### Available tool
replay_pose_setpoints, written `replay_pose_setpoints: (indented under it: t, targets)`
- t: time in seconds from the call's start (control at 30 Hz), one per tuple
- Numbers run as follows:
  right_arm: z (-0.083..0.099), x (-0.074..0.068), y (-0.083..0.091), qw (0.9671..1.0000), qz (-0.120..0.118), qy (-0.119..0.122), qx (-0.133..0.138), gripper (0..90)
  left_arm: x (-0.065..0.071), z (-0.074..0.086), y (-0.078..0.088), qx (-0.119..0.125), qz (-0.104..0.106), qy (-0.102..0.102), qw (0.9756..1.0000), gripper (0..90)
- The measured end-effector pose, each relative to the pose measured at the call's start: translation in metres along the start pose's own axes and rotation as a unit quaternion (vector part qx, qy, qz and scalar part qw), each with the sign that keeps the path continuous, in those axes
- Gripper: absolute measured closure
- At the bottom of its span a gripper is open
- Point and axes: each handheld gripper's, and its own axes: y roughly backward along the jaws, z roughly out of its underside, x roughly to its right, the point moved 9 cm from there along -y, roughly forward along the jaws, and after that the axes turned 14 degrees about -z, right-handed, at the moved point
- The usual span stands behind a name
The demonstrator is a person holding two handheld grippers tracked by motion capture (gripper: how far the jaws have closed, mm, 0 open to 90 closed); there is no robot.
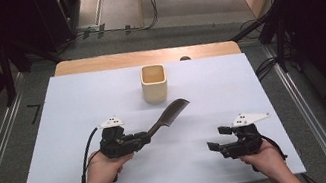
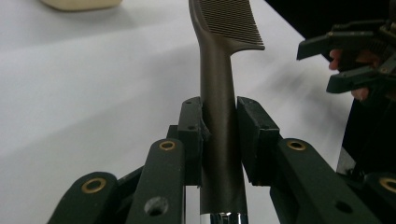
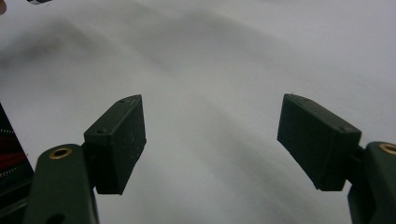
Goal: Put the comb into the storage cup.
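Between the left gripper point(image 1: 146, 137) and the beige cup point(image 1: 154, 83), the way is partly taken up by the comb point(image 1: 170, 112) clamped in its jaws. Wide bare room is left on the white table point(image 1: 70, 123) around the open right gripper point(image 1: 214, 139).

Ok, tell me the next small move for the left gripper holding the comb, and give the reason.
Probably carry the comb on toward the cup and tip it teeth-up over the opening. The left gripper is shut on the comb's handle, the comb points at the cup just beyond it, and the cup stands upright and open. The right gripper sits open and apart.
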Motion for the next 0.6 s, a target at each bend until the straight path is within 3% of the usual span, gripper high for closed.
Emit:
replay_pose_setpoints:
  t: [0.17,0.43,0.53,0.6]
  targets:
    - [-0.003,-0.001,0.001,0.9999,0.01,0.001,0.004,21.5,0.009,-0.008,-0.008,0.007,0.006,0.001,1.0,73.4]
    - [-0.008,-0.003,0.004,0.9996,0.025,0.006,0.008,18.5,0.013,-0.02,-0.017,0.023,0.013,0.024,0.9994,73.3]
    - [-0.012,-0.002,0.005,0.9988,0.048,0.001,0.012,18.4,0.018,-0.024,-0.022,0.023,0.02,0.027,0.9992,73.4]
    - [-0.015,-0.003,0.005,0.9987,0.048,-0.002,0.014,17.9,0.021,-0.025,-0.025,0.025,0.024,0.031,0.9989,73.4]
